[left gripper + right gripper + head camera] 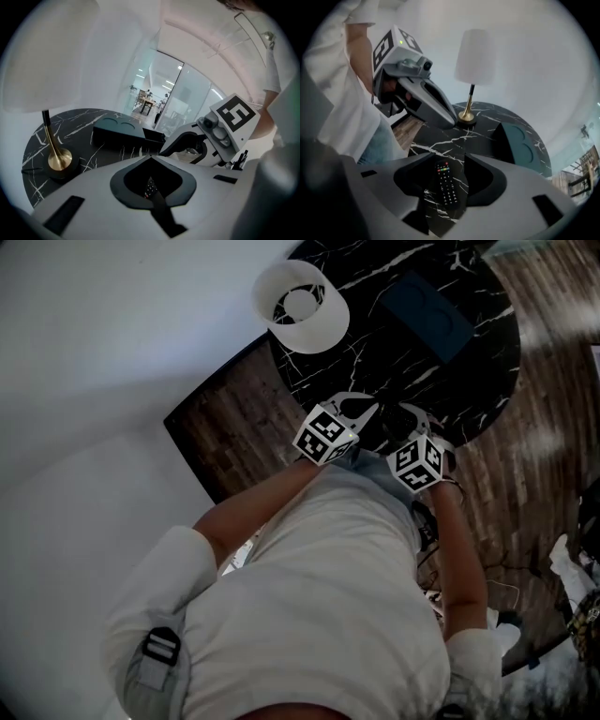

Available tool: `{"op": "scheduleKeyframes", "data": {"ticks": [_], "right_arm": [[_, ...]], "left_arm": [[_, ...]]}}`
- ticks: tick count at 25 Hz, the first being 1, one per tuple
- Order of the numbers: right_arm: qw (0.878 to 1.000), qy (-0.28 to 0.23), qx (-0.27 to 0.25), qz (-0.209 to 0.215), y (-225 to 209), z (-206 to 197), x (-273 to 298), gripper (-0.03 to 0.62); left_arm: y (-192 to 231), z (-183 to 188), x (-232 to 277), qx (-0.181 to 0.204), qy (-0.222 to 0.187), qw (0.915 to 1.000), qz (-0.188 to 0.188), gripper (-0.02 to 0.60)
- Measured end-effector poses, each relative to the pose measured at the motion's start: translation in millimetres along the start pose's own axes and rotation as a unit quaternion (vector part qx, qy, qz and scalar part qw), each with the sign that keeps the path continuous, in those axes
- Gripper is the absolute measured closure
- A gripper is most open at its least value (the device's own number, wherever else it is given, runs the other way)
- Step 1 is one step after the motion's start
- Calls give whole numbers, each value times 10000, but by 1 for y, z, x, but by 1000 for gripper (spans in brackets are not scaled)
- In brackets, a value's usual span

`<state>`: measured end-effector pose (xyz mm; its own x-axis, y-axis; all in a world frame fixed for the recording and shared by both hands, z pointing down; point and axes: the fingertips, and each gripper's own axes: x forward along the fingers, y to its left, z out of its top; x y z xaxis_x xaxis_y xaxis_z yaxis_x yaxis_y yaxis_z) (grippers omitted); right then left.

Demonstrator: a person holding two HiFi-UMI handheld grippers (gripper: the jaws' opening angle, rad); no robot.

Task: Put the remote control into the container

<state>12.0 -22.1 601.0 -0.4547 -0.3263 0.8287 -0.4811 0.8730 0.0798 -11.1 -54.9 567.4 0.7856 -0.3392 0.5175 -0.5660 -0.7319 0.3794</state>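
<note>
The black remote control [446, 183] lies flat on the black marble table [375, 352], coloured buttons at its far end. My right gripper [446, 161] hangs just over it, open, a jaw on each side with a gap to both. My left gripper [151, 159] is shut and holds nothing; the remote [150, 187] shows through the window in its jaws. It hovers to the left of the right one [422, 101]. The dark container [520, 140] with two round recesses stands further back on the table [427, 315].
A lamp with a white shade [300, 306] and a brass foot [58, 159] stands at the table's far left. Wooden floor [553, 381] surrounds the round table. Cables and small items lie on the floor at the right [572, 568].
</note>
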Motion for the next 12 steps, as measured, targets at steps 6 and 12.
{"op": "scheduleKeyframes", "data": {"ticks": [6,12], "right_arm": [[9943,844,-425,485,10,-48,59,383],[9852,1384,-641,778,15,-82,99,364]], "left_arm": [[17,-43,29,-65,505,9987,60,580],[33,-66,47,-18,845,9962,188,580]]}}
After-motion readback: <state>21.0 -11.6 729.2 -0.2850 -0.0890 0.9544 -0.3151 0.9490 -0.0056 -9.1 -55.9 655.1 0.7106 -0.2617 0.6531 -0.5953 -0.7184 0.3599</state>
